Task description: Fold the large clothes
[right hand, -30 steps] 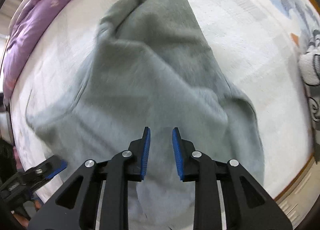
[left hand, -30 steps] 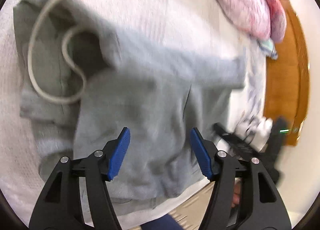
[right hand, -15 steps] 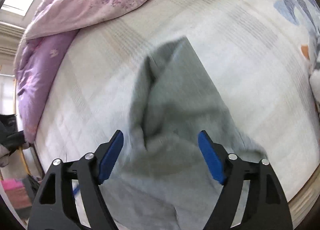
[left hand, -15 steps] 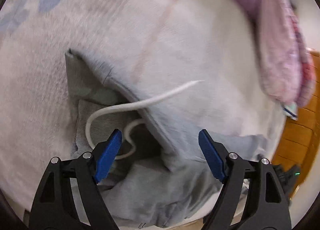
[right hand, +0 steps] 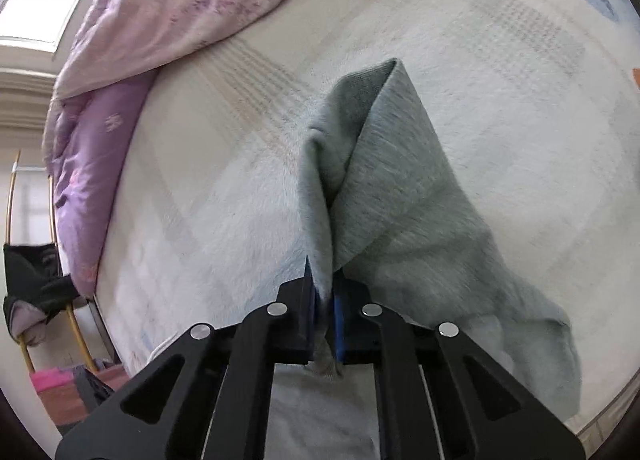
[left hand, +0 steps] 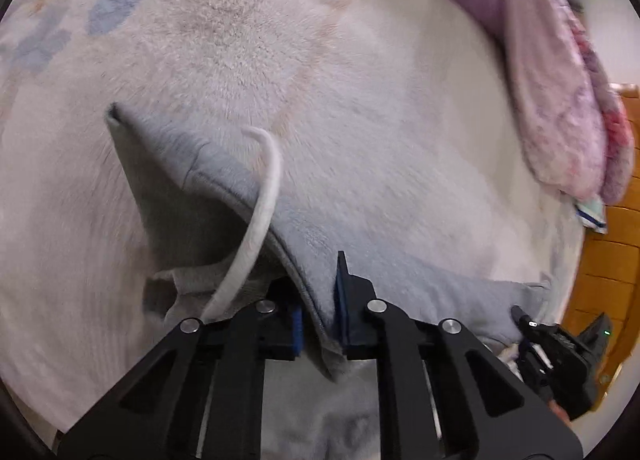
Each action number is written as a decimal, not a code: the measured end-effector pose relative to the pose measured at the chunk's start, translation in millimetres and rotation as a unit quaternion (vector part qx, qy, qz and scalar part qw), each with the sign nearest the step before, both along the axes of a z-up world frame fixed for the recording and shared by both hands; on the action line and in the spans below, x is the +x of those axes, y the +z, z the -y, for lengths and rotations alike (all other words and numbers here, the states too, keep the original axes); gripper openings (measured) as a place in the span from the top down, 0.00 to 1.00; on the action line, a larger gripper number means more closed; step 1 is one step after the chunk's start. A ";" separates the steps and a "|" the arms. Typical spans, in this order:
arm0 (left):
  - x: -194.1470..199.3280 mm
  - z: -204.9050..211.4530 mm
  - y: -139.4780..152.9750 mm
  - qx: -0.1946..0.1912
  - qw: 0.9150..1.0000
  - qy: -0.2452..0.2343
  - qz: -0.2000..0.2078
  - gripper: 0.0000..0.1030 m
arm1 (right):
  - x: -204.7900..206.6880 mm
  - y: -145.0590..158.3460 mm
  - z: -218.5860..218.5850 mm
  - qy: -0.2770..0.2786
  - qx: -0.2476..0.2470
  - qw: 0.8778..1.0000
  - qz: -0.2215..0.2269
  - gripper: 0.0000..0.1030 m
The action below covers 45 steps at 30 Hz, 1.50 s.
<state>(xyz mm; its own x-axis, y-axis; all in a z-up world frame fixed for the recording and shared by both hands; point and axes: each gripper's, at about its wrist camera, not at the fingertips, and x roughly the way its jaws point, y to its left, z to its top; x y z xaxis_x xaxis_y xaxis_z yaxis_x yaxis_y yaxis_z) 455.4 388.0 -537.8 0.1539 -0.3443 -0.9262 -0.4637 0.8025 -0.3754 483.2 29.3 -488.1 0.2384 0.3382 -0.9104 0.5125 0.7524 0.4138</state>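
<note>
A grey sweatshirt-like garment lies on a pale fleecy bedspread. My left gripper is shut on the garment's ribbed edge beside a white drawstring, and the fabric rises in a fold from it. My right gripper is shut on another part of the grey garment, which stands up in a peaked fold ahead of the jaws. The right gripper also shows in the left wrist view at the lower right.
A pink and purple duvet is heaped along the far side of the bed; it also shows in the left wrist view. A wooden bed frame is at the right. A rack with dark clothes stands beside the bed.
Both grippers were wide open half a second ago and have closed on the grey garment. The fabric is now pulled up into folds at each gripper.
</note>
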 end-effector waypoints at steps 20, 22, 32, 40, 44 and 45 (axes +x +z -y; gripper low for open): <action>-198.4 40.3 3.3 -0.037 0.992 -0.061 -0.105 0.93 | -236.6 23.0 26.4 -0.018 -0.027 0.996 -0.082 0.97; -217.0 46.1 -3.5 -0.040 0.990 -0.069 -0.119 0.93 | -248.8 19.1 30.3 -0.020 -0.035 0.995 -0.093 0.97; -267.1 78.9 -59.7 0.001 0.981 -0.134 -0.141 0.92 | -286.5 -45.2 38.7 -0.020 -0.081 0.984 -0.158 0.96; -267.2 64.6 -52.2 -0.035 0.979 -0.125 -0.157 0.66 | -273.0 -41.3 26.5 0.003 -0.095 0.985 -0.144 0.88; -265.4 61.1 -13.6 -0.068 0.979 -0.133 -0.142 0.56 | -269.8 11.1 26.1 0.015 -0.120 0.986 -0.110 0.72; -256.6 63.4 -4.0 -0.069 0.980 -0.136 -0.132 0.56 | -265.5 22.0 21.8 0.031 -0.130 0.986 -0.099 0.72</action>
<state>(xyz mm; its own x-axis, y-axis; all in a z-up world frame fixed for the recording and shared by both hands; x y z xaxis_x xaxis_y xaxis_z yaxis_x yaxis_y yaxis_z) 198.8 324.6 -541.9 -0.1985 -0.4650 -0.8628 -0.3356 0.8593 -0.3860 217.8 7.6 -466.2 0.0339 0.0962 -0.9948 0.5128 0.8527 0.0999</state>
